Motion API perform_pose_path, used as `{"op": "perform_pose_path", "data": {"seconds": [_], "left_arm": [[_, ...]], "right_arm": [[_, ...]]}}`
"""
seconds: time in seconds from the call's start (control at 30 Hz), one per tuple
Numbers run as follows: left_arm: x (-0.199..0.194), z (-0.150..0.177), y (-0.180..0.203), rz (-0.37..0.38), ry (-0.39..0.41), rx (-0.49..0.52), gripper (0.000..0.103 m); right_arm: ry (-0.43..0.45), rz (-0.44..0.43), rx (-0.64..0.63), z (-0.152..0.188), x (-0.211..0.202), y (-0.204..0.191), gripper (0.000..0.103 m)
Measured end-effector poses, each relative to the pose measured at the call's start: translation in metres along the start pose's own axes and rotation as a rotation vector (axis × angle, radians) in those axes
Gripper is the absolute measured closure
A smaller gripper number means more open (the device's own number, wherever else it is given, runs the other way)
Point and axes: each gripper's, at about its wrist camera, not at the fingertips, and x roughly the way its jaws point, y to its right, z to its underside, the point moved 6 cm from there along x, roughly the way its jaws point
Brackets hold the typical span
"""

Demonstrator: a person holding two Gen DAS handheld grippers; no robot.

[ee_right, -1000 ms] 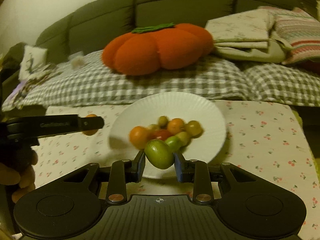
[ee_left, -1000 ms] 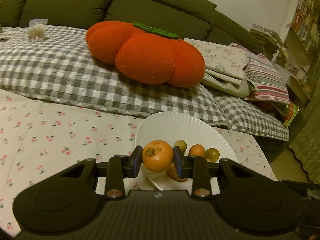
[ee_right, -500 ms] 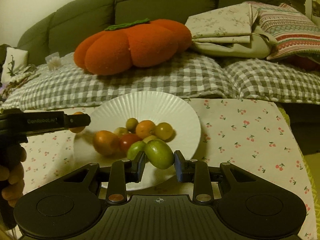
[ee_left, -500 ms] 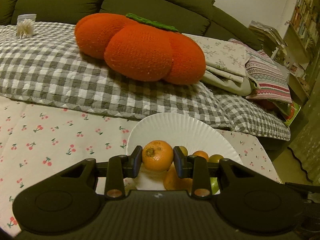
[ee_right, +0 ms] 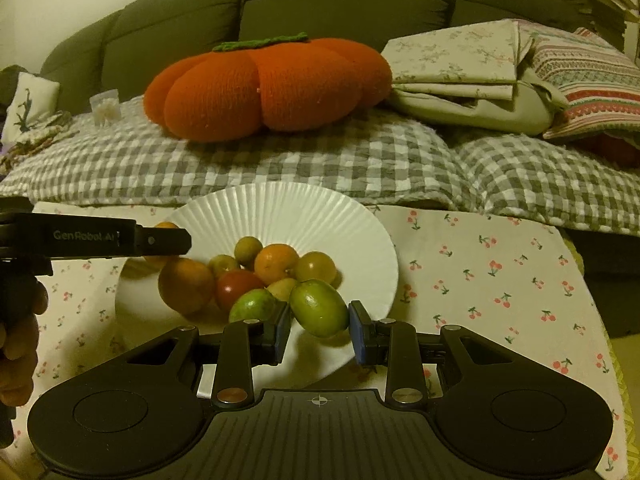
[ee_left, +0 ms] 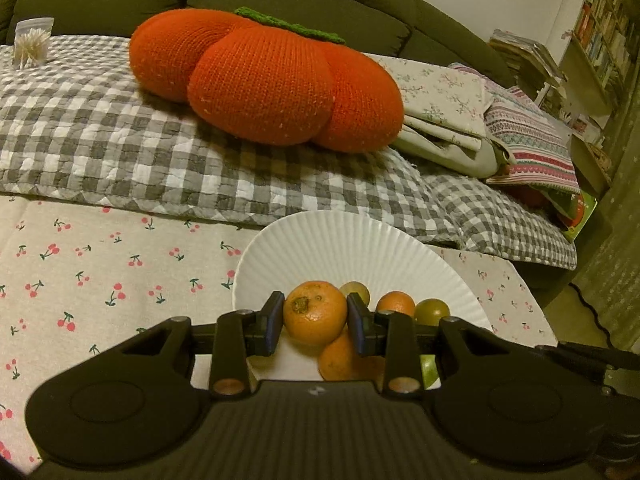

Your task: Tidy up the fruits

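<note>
My left gripper [ee_left: 316, 322] is shut on an orange mandarin [ee_left: 315, 312], held just over the near rim of the white paper plate [ee_left: 344, 240]. Behind and under it lie other oranges and greenish fruits. In the right wrist view my right gripper [ee_right: 319, 328] is shut on a green oval fruit [ee_right: 319, 307] above the plate's near edge [ee_right: 280, 208]. Several fruits are piled on that plate: oranges, a red one, green ones. The left gripper [ee_right: 168, 240] reaches in from the left over the plate, held by a hand [ee_right: 18, 332].
The plate rests on a cherry-print cloth [ee_left: 100, 272] over a low table. Behind it a checked quilt [ee_right: 320, 160] covers a sofa with a big orange pumpkin cushion [ee_left: 264, 80], folded blankets [ee_right: 472, 76] and a small clear container [ee_left: 32, 42].
Both grippers have moved nearer to the plate and lower, each still holding its fruit. The plate and fruit pile now look larger and closer in both views.
</note>
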Motion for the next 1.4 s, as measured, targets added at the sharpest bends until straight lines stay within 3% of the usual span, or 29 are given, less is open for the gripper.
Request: {"op": "perform_pose_path", "data": {"seconds": [0.1, 0.17, 0.23, 0.27, 0.5, 0.7, 0.83, 1.0, 1.13, 1.4], "left_arm": [[-0.002, -0.001, -0.001, 0.002, -0.004, -0.011, 0.068], [-0.006, -0.003, -0.002, 0.006, 0.010, -0.022, 0.060], [-0.009, -0.006, -0.002, 0.010, 0.017, -0.028, 0.059], [-0.012, -0.008, -0.002, 0.011, 0.021, -0.034, 0.059], [-0.033, -0.011, -0.003, -0.005, 0.035, -0.056, 0.058], [-0.056, -0.005, 0.004, -0.042, 0.022, -0.019, 0.058], [-0.074, 0.002, 0.008, -0.098, 0.006, 0.032, 0.051], [-0.096, 0.012, 0.010, -0.175, -0.009, 0.088, 0.049], [-0.114, 0.027, 0.013, -0.210, -0.018, 0.107, 0.037], [-0.149, 0.051, 0.019, -0.261, -0.003, 0.121, 0.035]], "right_arm": [[0.005, -0.013, -0.001, -0.002, 0.002, -0.001, 0.072], [0.005, -0.014, 0.021, -0.004, 0.002, 0.001, 0.071], [0.012, -0.015, 0.053, -0.005, 0.000, 0.005, 0.056], [0.018, -0.018, 0.067, -0.006, -0.002, 0.006, 0.054], [0.048, -0.027, 0.155, -0.017, -0.018, 0.017, 0.054], [0.046, -0.042, 0.225, -0.020, -0.028, 0.020, 0.054], [0.032, -0.085, 0.260, -0.019, -0.038, 0.011, 0.054], [0.006, -0.103, 0.210, -0.012, -0.051, -0.010, 0.054], [-0.011, -0.092, 0.178, -0.003, -0.064, -0.023, 0.052], [-0.021, -0.087, 0.134, 0.011, -0.097, -0.036, 0.052]]}}
